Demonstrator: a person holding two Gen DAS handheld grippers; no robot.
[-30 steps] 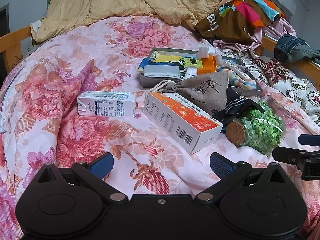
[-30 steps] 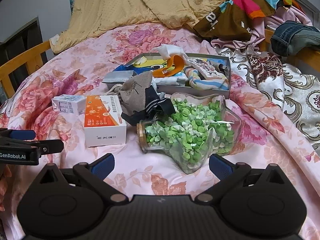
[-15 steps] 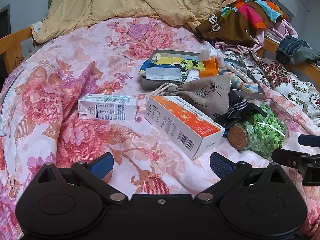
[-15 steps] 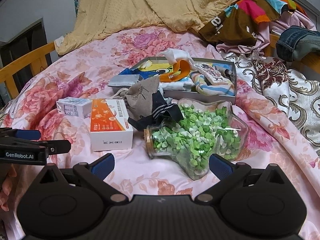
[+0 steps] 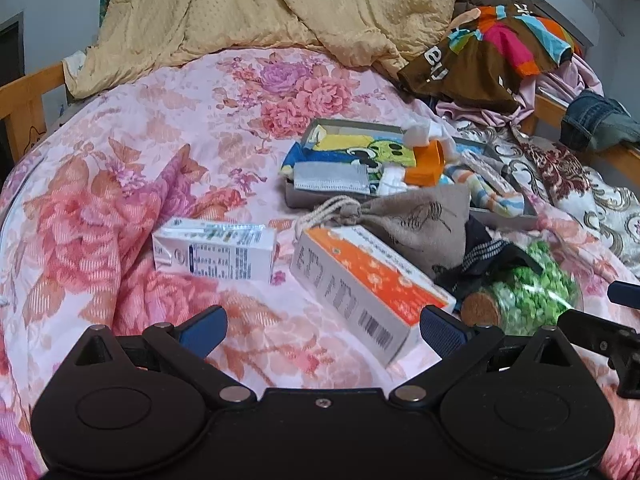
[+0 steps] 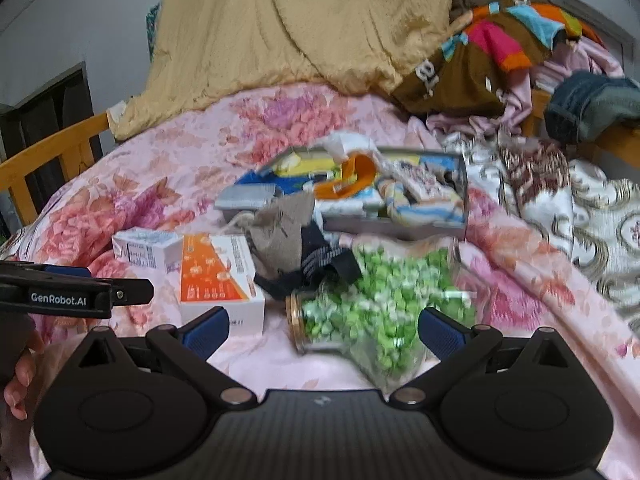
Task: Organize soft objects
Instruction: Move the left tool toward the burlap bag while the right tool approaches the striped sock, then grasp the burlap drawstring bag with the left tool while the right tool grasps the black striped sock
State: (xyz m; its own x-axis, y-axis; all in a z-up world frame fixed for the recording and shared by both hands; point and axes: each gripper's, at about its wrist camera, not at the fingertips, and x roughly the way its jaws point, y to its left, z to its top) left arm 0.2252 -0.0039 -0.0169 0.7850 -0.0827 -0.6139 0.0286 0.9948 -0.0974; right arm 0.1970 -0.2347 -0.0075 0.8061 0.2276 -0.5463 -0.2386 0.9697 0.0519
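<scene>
The linen pouch (image 5: pixel 416 220) lies on the bed beyond both wide-open, empty grippers, left gripper (image 5: pixel 322 324) and right gripper (image 6: pixel 322 326).

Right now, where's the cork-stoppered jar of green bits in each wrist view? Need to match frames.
Left wrist: jar lies lower right, cork facing the camera, just right of the orange box.
Right wrist: jar lies centre, blurred, between the open jaws, right of the orange box.
Shared landmark: the black sock draped just behind the jar's neck.
</scene>
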